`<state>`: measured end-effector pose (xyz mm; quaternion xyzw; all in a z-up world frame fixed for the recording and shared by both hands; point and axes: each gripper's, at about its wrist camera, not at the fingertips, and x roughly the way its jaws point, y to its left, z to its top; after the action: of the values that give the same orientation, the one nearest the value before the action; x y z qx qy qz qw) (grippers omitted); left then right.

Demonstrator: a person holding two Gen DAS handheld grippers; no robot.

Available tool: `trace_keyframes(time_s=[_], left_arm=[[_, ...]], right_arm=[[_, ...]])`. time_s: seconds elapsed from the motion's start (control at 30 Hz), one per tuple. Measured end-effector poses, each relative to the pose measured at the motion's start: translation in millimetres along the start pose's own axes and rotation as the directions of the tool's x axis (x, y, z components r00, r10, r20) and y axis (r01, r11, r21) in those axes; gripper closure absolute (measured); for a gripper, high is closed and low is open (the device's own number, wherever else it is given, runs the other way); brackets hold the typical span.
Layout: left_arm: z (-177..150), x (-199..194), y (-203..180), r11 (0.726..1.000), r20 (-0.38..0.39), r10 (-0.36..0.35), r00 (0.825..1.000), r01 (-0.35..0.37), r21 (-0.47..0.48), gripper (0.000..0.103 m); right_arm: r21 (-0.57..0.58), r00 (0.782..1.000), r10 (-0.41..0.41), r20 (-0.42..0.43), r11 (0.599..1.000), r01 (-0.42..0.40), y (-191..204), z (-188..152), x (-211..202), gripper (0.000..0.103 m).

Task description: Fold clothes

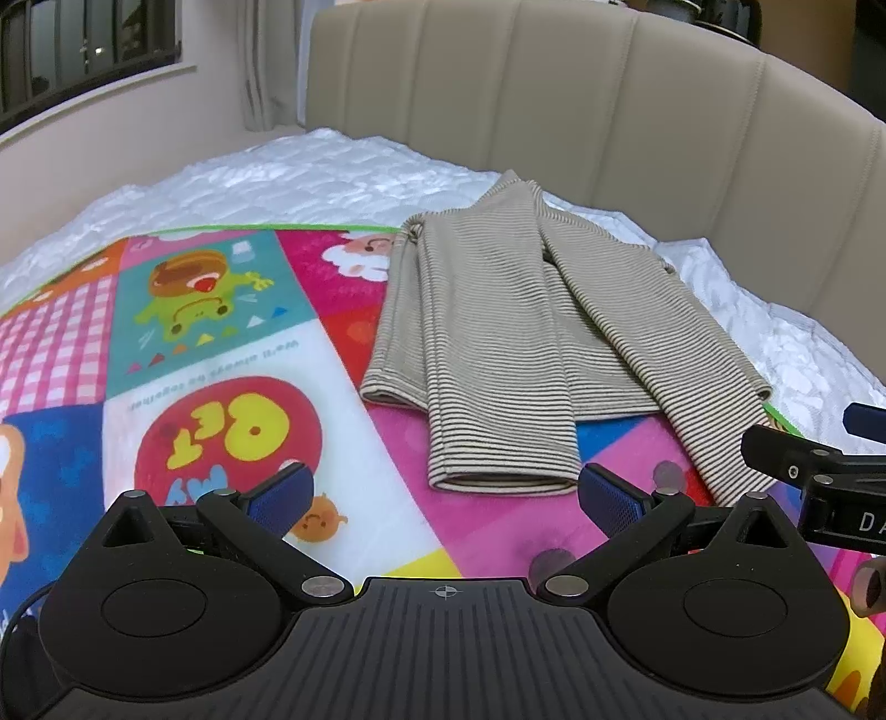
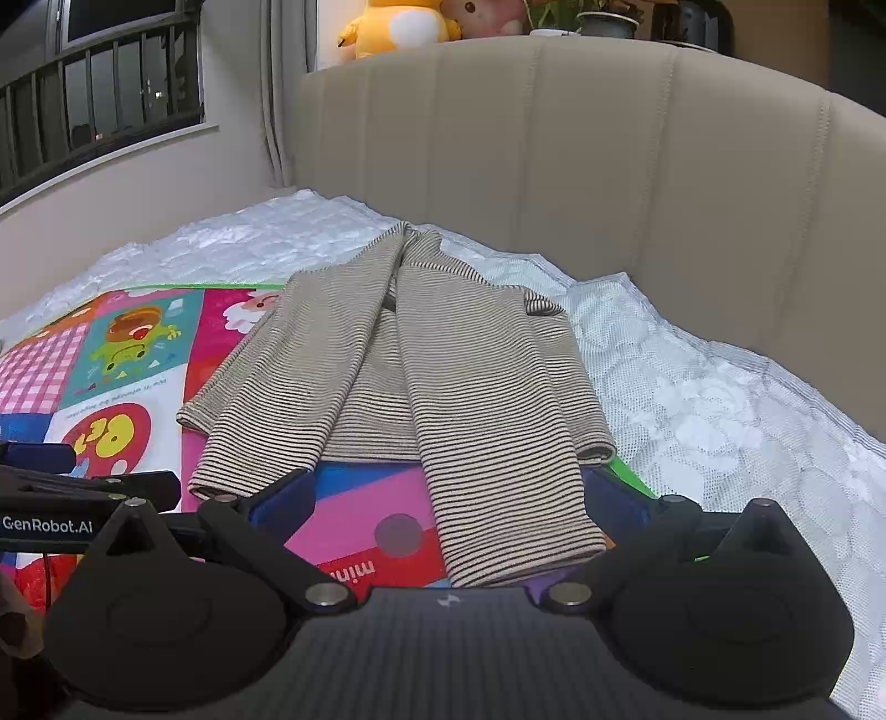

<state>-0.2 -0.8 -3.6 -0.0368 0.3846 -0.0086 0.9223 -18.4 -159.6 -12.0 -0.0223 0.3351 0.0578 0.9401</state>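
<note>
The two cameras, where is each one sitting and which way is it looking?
Left wrist: rides on the left gripper, facing along its open fingers over the colourful mat toward the striped shirt and headboard; the right gripper pokes in at the right edge.
Right wrist: rides on the right gripper, directly before the shirt's right sleeve; the left gripper shows at the left edge.
Shared: shirt, mat, white bedding, headboard.

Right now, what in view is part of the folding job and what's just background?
Job:
- striped top, sleeves folded in over its body
- left tool, open, short of one cuff
- right tool, open, the other cuff between its fingers

Background:
- cartoon play mat
- white quilted bedding
- beige headboard
- plush toys
</note>
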Motion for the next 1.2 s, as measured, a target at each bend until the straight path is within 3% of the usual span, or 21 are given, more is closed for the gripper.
trace_keyframes(time_s=[1.2], left_arm=[[0.0,0.8,-0.2,1.000,-0.007,0.020,1.000,-0.020,-0.002,0.000]], right_arm=[[-0.001,1.000,0.007,-0.006,1.000,-0.007,-0.4,-1.0,-1.9,0.000]])
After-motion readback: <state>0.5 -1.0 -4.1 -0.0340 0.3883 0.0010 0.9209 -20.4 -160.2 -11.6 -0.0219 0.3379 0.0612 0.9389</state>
